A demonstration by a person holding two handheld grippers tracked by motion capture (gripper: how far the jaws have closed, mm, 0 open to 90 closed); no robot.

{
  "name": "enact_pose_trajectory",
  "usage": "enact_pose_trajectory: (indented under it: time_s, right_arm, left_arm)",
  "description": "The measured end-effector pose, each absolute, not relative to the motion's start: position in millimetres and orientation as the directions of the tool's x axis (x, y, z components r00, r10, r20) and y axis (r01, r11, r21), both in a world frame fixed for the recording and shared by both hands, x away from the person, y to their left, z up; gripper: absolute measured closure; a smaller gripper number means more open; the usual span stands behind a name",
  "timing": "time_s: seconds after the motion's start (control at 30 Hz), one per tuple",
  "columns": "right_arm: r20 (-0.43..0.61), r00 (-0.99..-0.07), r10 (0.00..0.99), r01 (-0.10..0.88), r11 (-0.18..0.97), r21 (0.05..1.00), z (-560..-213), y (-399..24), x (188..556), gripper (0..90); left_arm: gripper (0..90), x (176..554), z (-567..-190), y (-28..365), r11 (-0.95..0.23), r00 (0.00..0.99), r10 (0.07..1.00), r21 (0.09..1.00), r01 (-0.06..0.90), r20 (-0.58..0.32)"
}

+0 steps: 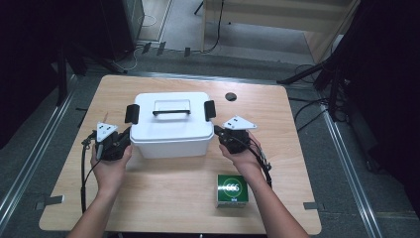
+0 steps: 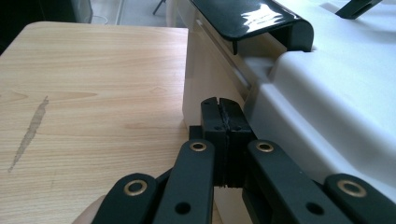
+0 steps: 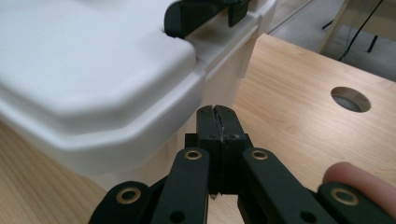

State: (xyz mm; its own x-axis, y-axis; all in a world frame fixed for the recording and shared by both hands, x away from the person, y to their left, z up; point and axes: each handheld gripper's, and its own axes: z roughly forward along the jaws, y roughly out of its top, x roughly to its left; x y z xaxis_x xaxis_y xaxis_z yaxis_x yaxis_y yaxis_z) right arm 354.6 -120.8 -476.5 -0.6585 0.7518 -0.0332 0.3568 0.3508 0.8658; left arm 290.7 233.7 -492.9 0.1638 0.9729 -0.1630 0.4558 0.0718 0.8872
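A white lidded storage box [image 1: 171, 124] with a black top handle [image 1: 171, 112] and black side latches stands in the middle of the wooden table [image 1: 163, 193]. My left gripper [image 1: 128, 135] sits at the box's left side, just below the left latch [image 2: 252, 18]; its jaws are shut with nothing between them [image 2: 219, 103]. My right gripper [image 1: 217, 131] rests at the box's right side under the lid's corner [image 3: 93, 93], jaws pressed together and empty [image 3: 215, 112]. The right latch [image 3: 201, 14] shows above and beyond it.
A small green box [image 1: 231, 189] with a white label lies near the table's front edge, close by my right forearm. A round hole [image 1: 231, 96] is cut in the tabletop behind the box on the right. Cables and stands line the floor around the table.
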Motion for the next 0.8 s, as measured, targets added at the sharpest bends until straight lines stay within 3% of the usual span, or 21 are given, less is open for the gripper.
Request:
enact_pose_trajectory:
  time_s: [0.33, 0.8]
  right_arm:
    - [-0.019, -0.7, 0.714, 0.363, 0.377, 0.852, -478, -123, 356, 90.0]
    - [0.004, -0.696, 0.718, 0.373, 0.357, 0.857, -480, -157, 339, 90.0]
  left_arm:
    - [90.0, 292, -494, 229, 0.074, 0.185, 0.967, 0.883, 0.463, -0.178]
    - [90.0, 292, -494, 205, 0.04, 0.24, 0.956, 0.885, 0.464, -0.169]
